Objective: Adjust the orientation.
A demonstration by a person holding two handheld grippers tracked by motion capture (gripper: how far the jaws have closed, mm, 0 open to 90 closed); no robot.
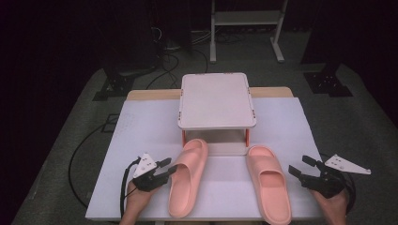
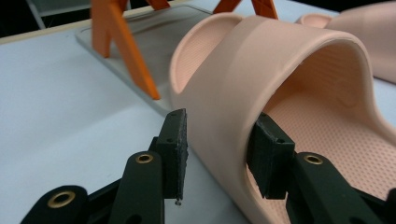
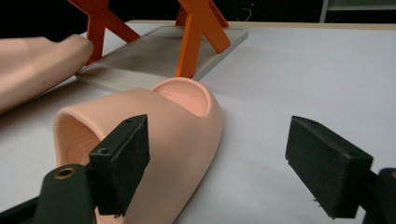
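Two pink slide slippers lie side by side on the white table, toes towards a small rack. My left gripper (image 1: 172,166) is at the left slipper (image 1: 187,178), its jaws astride the outer wall of the strap (image 2: 289,60). One pad (image 2: 175,149) stands just off the outside and the other pad (image 2: 268,158) is inside under the strap, so the gripper is open. To the right of the right slipper (image 1: 267,183) my right gripper (image 1: 297,164) is open wide. In its own view the right slipper's strap and toe (image 3: 173,121) lie just beyond the left pad (image 3: 121,168).
A rack with a white top (image 1: 216,101), orange legs (image 2: 121,46) and a grey base plate (image 3: 140,60) stands mid-table just beyond the slippers' toes. Bare white table (image 1: 141,131) lies on both sides. Cables and stands sit on the dark floor behind.
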